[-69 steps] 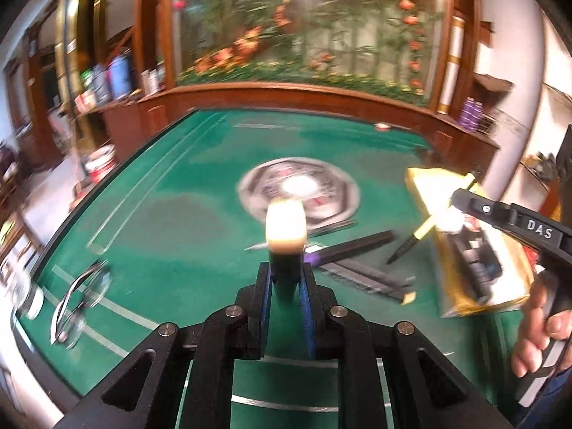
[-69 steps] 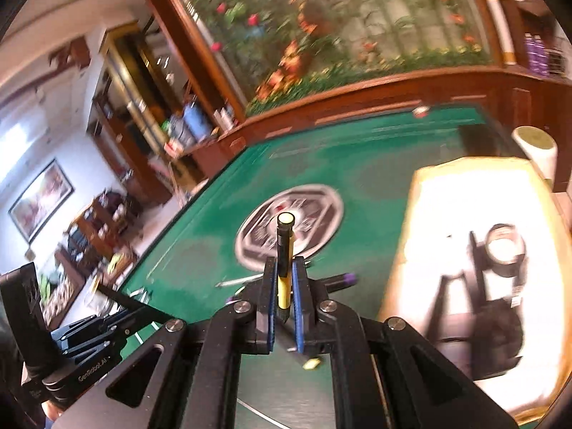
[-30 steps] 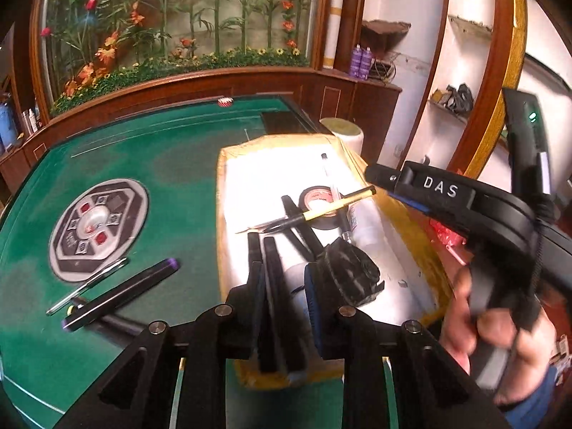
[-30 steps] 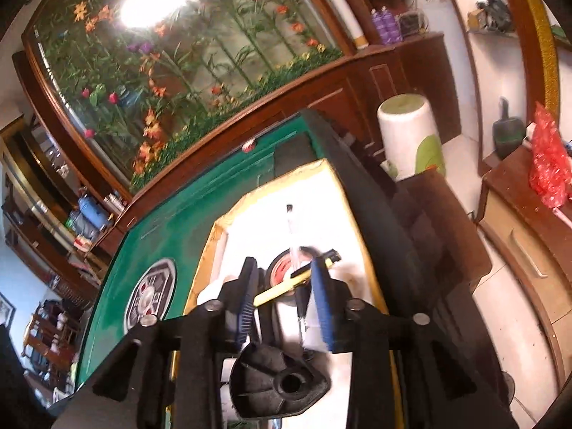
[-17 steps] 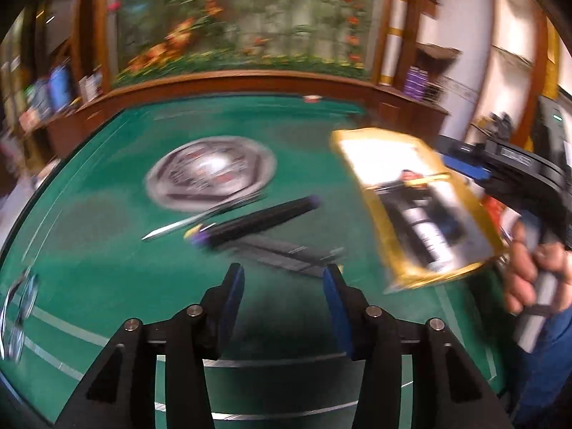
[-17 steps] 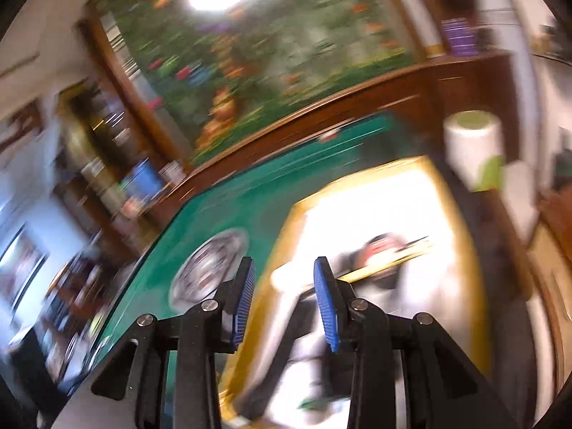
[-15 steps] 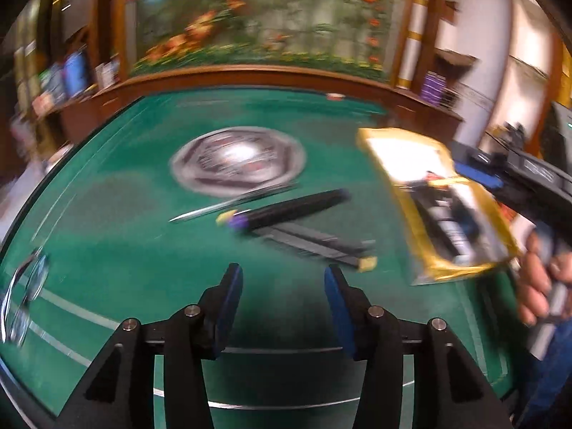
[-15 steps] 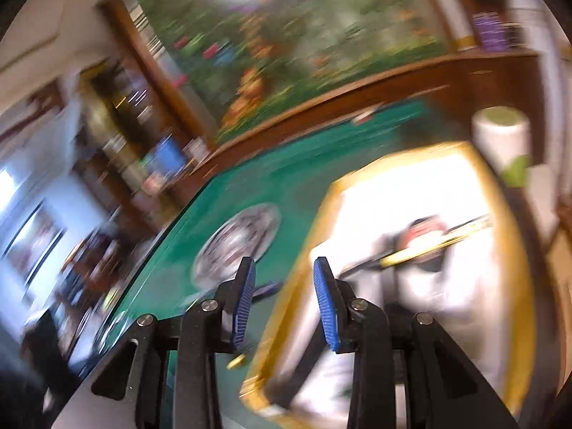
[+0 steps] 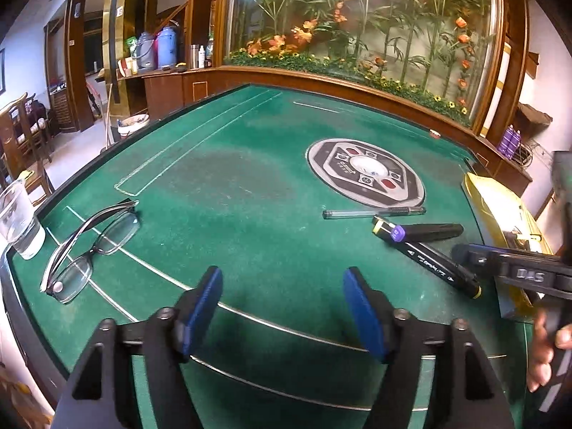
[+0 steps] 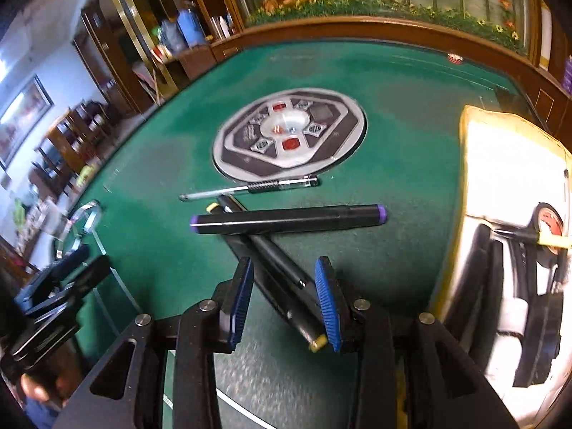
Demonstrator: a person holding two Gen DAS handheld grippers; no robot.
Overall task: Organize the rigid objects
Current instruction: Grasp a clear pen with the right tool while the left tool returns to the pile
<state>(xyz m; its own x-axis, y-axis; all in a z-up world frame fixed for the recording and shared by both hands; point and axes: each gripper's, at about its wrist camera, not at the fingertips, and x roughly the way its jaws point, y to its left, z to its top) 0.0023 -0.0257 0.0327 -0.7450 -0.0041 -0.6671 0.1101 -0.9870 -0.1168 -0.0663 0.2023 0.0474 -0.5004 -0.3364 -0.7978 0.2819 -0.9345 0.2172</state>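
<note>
Step in hand: both grippers are over the green tabletop (image 9: 250, 221), lined up on the loose writing things still to be gathered; this reads as the reach for the next pickup.
Left gripper (image 9: 282, 307): its fingers stand wide apart and empty, and have just been opening, with only bare felt between them.
Right gripper (image 10: 284, 298): its fingers are partly open and not pressing on anything; the yellow-tipped marker (image 10: 286, 286) lies on the felt between them, its yellow end near the right-hand finger.
Things left out: 3 pens in a loose cluster beside the round centre panel (image 10: 289, 136), namely that yellow-tipped marker, the purple-capped marker (image 10: 289, 220) lying across it, and the clear gel pen (image 10: 250, 188) just beyond them.
Also out: a pair of glasses (image 9: 93, 246) far to the left, well apart from the pens, near a clear cup (image 9: 18, 221) at the edge.
Destination, by judgement: the yellow-rimmed tray (image 10: 464, 164) at the right, which already holds a tape roll, a pen and dark items.
Next move calls for: lowering the right gripper over the yellow-tipped marker and closing across its barrel. Because the purple-capped marker rests on top of it, the lift should be slow, or the upper one will roll.
</note>
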